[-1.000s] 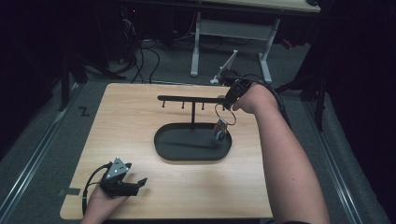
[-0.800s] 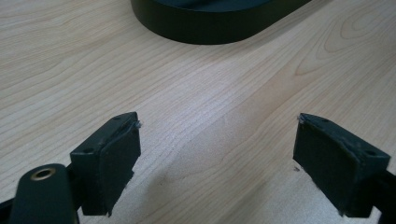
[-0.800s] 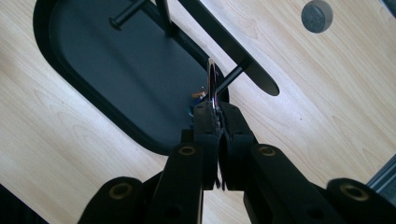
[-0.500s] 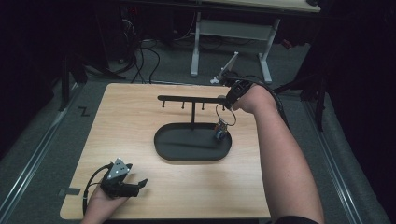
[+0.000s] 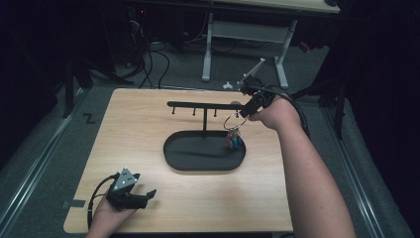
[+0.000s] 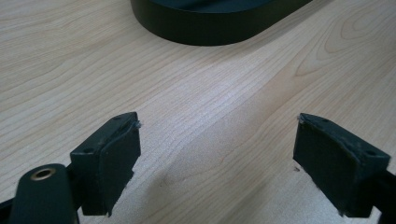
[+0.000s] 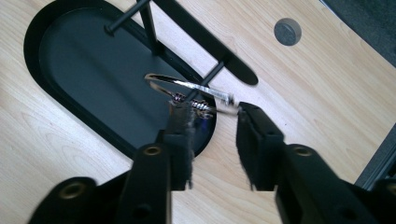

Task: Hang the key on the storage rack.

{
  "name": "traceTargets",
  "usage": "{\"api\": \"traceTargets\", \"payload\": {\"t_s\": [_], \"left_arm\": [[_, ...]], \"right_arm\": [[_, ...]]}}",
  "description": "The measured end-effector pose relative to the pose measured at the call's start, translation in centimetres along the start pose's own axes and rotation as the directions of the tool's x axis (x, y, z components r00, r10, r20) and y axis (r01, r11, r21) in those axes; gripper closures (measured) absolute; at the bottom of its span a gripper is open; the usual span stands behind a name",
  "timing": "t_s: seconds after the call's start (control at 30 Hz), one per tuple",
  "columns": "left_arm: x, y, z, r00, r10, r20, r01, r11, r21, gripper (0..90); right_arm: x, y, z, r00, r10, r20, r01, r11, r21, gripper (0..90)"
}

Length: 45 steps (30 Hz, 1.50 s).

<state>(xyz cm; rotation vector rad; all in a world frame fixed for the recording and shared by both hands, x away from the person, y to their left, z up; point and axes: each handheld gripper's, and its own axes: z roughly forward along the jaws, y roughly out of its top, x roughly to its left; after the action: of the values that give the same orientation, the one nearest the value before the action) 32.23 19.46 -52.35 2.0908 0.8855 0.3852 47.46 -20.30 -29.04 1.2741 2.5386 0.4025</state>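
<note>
A black key stand [image 5: 204, 116] stood near the middle of the wooden table; its oval tray base [image 5: 198, 157] carried an upright post topped by a horizontal bar with short pegs; a silver key ring [image 5: 234, 120] with small keys or tags, red and blue among them, hung at the bar's right end, over the tray's right side.

Dim room, grey floor [image 5: 44, 148], white-legged desk [image 5: 247, 34] (cables [image 5: 148, 59] beneath)
</note>
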Motion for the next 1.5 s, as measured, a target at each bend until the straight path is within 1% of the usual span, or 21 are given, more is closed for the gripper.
{"api": "traceTargets", "payload": {"t_s": [0.13,0.2,0.23,0.3,0.37,0.43,0.53,0.63,0.73,0.8,0.9,1.0,1.13,1.23,1.3,1.33,1.37,1.4,1.43,1.47,1.5], "left_arm": [[-0.1,0.1,0.1,1.0000,0.003,-0.002,-0.003,1.0000,0.001,15.5],[-0.1,0.1,0.1,1.0000,0.006,0.000,-0.006,1.0000,0.006,15.5],[-0.1,0.1,0.1,1.0000,0.006,-0.001,-0.006,1.0000,0.005,15.5],[-0.2,0.1,0.1,1.0000,0.007,-0.004,-0.007,1.0000,0.003,15.5],[-0.2,0.1,0.1,1.0000,0.007,-0.007,-0.007,1.0000,-0.001,15.5],[-0.1,0.0,0.1,1.0000,0.005,-0.008,-0.005,1.0000,0.000,15.5],[-0.1,0.0,0.2,1.0000,0.003,-0.007,-0.003,1.0000,0.007,15.5],[-0.2,0.1,0.2,0.9999,0.004,-0.011,-0.004,1.0000,0.004,15.5],[-0.3,0.2,0.3,0.9999,0.010,-0.010,-0.010,0.9999,0.010,15.5],[-0.3,0.2,0.4,0.9999,0.011,-0.010,-0.010,0.9999,0.012,15.5],[-0.4,0.1,0.5,0.9999,0.009,-0.013,-0.009,0.9999,0.014,15.5],[-0.4,-0.1,0.4,0.9998,0.004,-0.019,-0.003,1.0000,0.009,15.5],[-0.5,-0.2,0.1,0.9994,0.001,-0.034,-0.002,0.9999,-0.016,15.5],[-0.6,-0.3,-0.1,0.9989,-0.003,-0.047,0.001,0.9995,-0.032,15.4],[-0.7,-0.4,-0.2,0.9980,-0.008,-0.062,0.006,0.9991,-0.041,15.4],[-0.7,-0.4,-0.2,0.9976,-0.012,-0.068,0.009,0.9991,-0.042,15.4],[-0.7,-0.4,-0.3,0.9967,-0.018,-0.079,0.015,0.9988,-0.046,15.4],[-0.6,-0.4,-0.4,0.9961,-0.029,-0.084,0.024,0.9982,-0.055,15.4],[-0.6,-0.3,-0.4,0.9955,-0.037,-0.087,0.031,0.9974,-0.065,15.4],[-0.5,-0.3,-0.4,0.9949,-0.048,-0.089,0.041,0.9963,-0.076,15.4],[-0.5,-0.2,-0.4,0.9945,-0.053,-0.091,0.045,0.9951,-0.088,15.4]], "right_arm": [[0.4,-1.9,0.3,0.9992,-0.007,0.039,0.009,0.999,-0.037,53.9],[0.7,-3.0,0.6,0.9989,-0.002,0.047,0.004,0.999,-0.041,51.9],[0.7,-3.5,0.8,0.9985,-0.012,0.054,0.015,0.999,-0.047,51.7],[0.8,-4.6,1.2,0.9982,-0.001,0.059,0.005,0.998,-0.065,51.6],[0.9,-5.8,1.6,0.9981,0.021,0.058,-0.016,0.996,-0.085,50.3],[1.0,-6.9,2.1,0.9983,0.030,0.049,-0.025,0.995,-0.100,48.6],[1.3,-8.8,3.2,0.9986,0.035,0.041,-0.029,0.991,-0.133,48.8],[1.9,-10.6,4.4,0.9984,0.042,0.038,-0.035,0.986,-0.164,49.5],[2.6,-12.3,5.5,0.9971,0.046,0.061,-0.033,0.979,-0.202,48.8],[3.1,-13.4,6.3,0.9960,0.050,0.074,-0.031,0.970,-0.241,47.3],[3.8,-15.3,7.5,0.9974,0.057,0.045,-0.042,0.960,-0.276,44.3],[4.4,-16.8,8.7,0.9971,0.061,0.044,-0.045,0.951,-0.307,41.6],[5.1,-19.2,10.5,0.9950,0.100,0.002,-0.092,0.929,-0.357,38.6],[5.6,-20.9,12.0,0.9905,0.136,-0.019,-0.133,0.914,-0.383,36.5],[6.0,-22.2,12.7,0.9874,0.156,-0.029,-0.154,0.901,-0.406,33.7],[6.3,-22.8,13.0,0.9871,0.158,-0.022,-0.152,0.891,-0.429,32.1],[6.8,-23.4,13.2,0.9848,0.173,-0.012,-0.160,0.878,-0.452,31.9],[7.6,-24.7,13.5,0.9818,0.190,0.004,-0.161,0.845,-0.510,31.7],[8.2,-25.7,13.8,0.9807,0.195,0.006,-0.161,0.826,-0.540,33.4],[8.6,-26.0,13.8,0.9788,0.204,-0.014,-0.180,0.827,-0.532,31.7],[8.7,-26.0,13.4,0.9798,0.199,-0.018,-0.176,0.818,-0.547,29.9]]}}
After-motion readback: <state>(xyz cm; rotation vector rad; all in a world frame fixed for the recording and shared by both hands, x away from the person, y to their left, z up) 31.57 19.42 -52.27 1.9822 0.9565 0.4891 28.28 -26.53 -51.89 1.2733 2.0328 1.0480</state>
